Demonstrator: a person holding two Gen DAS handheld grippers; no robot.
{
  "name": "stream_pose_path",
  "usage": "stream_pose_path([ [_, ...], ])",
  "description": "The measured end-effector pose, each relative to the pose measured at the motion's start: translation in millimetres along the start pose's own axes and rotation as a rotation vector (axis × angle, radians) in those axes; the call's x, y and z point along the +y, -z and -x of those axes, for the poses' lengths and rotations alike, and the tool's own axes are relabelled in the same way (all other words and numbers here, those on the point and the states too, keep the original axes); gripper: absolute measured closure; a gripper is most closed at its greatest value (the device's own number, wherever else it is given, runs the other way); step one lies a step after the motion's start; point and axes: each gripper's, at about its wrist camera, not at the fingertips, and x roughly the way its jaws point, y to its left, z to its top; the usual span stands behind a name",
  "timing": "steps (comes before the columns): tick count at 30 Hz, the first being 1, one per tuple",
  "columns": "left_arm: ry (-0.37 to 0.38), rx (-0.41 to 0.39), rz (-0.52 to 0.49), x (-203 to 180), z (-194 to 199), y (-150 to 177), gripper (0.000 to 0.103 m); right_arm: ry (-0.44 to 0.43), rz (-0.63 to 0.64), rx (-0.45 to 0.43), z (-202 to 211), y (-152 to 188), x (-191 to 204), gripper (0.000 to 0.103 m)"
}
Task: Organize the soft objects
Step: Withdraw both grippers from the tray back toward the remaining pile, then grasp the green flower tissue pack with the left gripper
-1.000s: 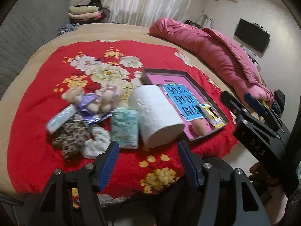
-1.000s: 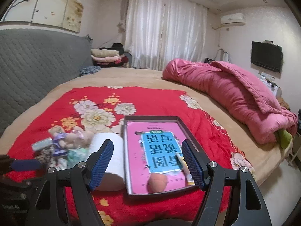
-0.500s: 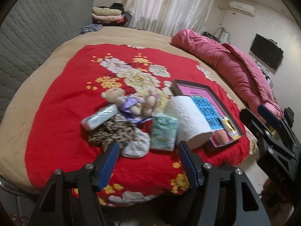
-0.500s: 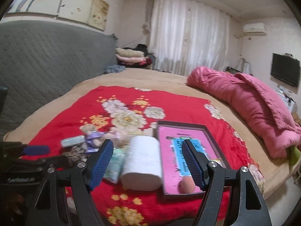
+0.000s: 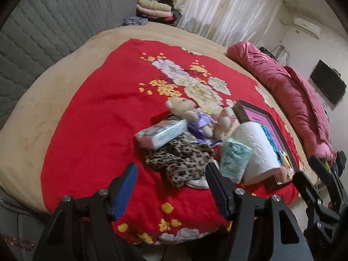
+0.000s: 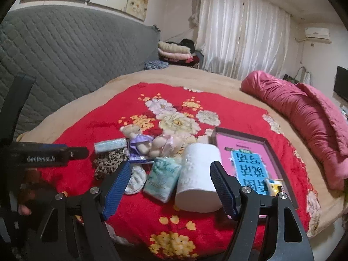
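Note:
A pile of soft things lies on the red floral blanket (image 5: 91, 130): a leopard-print cloth (image 5: 180, 161), a tissue pack (image 5: 162, 133), a green tissue pack (image 5: 235, 158), a white paper roll (image 5: 256, 150), and a small teddy bear in purple (image 5: 187, 111). My left gripper (image 5: 171, 187) is open and empty, just in front of the leopard cloth. My right gripper (image 6: 169, 184) is open and empty, in front of the green pack (image 6: 163, 178) and the roll (image 6: 199, 174). The bear (image 6: 137, 136) and the leopard cloth (image 6: 108, 163) lie behind.
A dark tray (image 6: 280, 152) with a pink and blue book stands right of the roll. A rolled pink quilt (image 6: 304, 108) lies along the bed's right side. A grey quilted headboard (image 6: 65, 54) is at the left. Folded bedding (image 6: 174, 52) is stacked at the back.
Both grippers have swung left and moved closer to the pile. The tray has shifted toward the right of both views. Nothing on the blanket has been moved.

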Motion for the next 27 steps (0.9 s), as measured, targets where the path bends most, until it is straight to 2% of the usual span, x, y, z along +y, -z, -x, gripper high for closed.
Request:
stream_pose_path([
  [9, -0.022, -0.009, 0.027, 13.0, -29.1, -18.2, 0.039, -0.033, 0.023, 0.053, -23.1, 7.9, 10.3, 0.027],
  [13, 0.006, 0.015, 0.059, 21.5, -47.8, -24.9, 0.039, -0.035, 0.019, 0.072, -31.2, 11.1, 11.3, 0.027],
  [17, 0.087, 0.057, 0.112, 36.0, -69.7, -30.0, 0.039, -0.038, 0.019, 0.089, -38.5, 12.8, 11.2, 0.027],
  [21, 0.135, 0.086, 0.165, 47.2, -87.5, -33.4, 0.039, -0.038, 0.023, 0.103, -44.1, 15.1, 11.6, 0.027],
  [27, 0.169, 0.119, 0.183, 50.0, -110.6, -37.9, 0.039, -0.043, 0.026, 0.119, -51.6, 17.0, 13.8, 0.027],
])
